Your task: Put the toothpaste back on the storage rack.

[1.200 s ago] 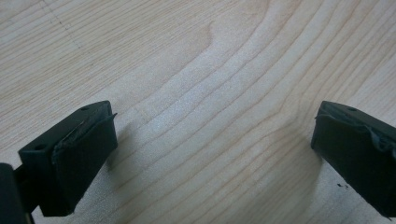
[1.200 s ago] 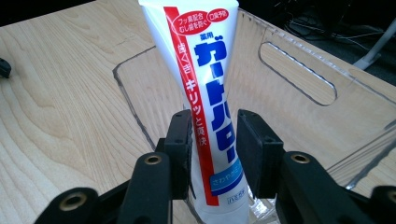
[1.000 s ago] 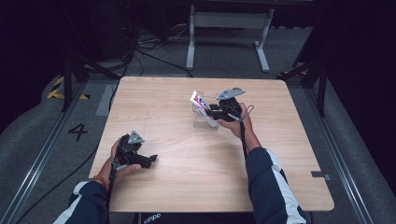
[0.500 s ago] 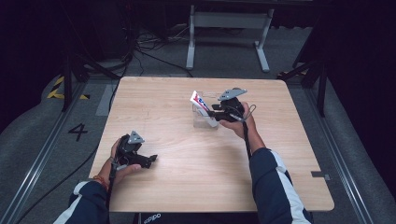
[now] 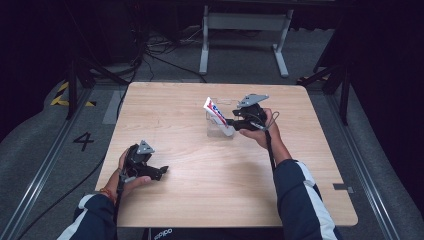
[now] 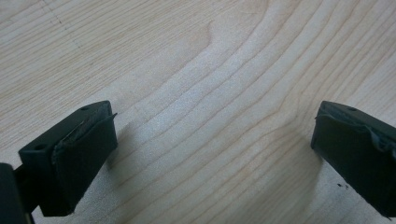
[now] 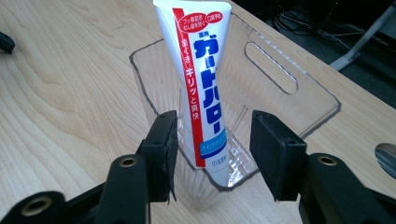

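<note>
A white toothpaste tube with a red stripe and blue lettering stands tilted inside a clear plastic container near the middle of the wooden table. My right gripper reaches in from the right. In the right gripper view the toothpaste tube rises between the jaws of the right gripper, which stand open with a gap at each side, above the container. My left gripper rests at the front left. In the left gripper view the left gripper is open over bare wood.
The table's left edge runs close to the left hand. Dark floor with cables and a metal stand lies beyond the far edge. A grey rail runs along the floor at the left.
The right hand has shifted only very slightly beside the tube. Tube, container and left hand stay where they were.
</note>
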Demonstrator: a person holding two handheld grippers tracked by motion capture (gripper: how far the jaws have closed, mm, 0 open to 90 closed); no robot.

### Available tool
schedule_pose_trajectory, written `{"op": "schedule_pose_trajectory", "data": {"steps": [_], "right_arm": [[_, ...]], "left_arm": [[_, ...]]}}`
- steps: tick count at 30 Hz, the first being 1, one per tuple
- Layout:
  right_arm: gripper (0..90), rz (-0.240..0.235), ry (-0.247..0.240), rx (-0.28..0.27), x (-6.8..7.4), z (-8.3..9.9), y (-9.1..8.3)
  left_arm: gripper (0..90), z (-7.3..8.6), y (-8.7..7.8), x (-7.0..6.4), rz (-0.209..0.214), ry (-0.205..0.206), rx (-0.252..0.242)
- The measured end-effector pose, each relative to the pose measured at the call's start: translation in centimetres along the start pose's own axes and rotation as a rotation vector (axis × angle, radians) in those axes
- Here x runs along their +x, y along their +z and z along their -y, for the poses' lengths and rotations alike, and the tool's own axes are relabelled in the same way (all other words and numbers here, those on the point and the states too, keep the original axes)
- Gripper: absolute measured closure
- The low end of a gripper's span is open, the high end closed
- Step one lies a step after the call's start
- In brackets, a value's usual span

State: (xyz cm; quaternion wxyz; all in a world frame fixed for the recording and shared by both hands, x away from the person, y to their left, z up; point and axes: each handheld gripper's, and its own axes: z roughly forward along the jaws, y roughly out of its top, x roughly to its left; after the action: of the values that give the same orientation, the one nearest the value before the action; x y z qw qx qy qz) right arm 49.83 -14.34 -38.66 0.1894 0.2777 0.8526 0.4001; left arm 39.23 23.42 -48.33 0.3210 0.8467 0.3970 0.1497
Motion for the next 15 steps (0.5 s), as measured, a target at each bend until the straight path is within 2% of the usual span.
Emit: {"op": "schedule_pose_trajectory", "data": {"steps": [15], "right_arm": [[43.6, 0.052, -0.013, 0.018, -0.3, 0.6, -2.8]], "left_arm": [[0.7, 0.0, 0.0, 0.0, 0.0, -0.001, 0.0]]}}
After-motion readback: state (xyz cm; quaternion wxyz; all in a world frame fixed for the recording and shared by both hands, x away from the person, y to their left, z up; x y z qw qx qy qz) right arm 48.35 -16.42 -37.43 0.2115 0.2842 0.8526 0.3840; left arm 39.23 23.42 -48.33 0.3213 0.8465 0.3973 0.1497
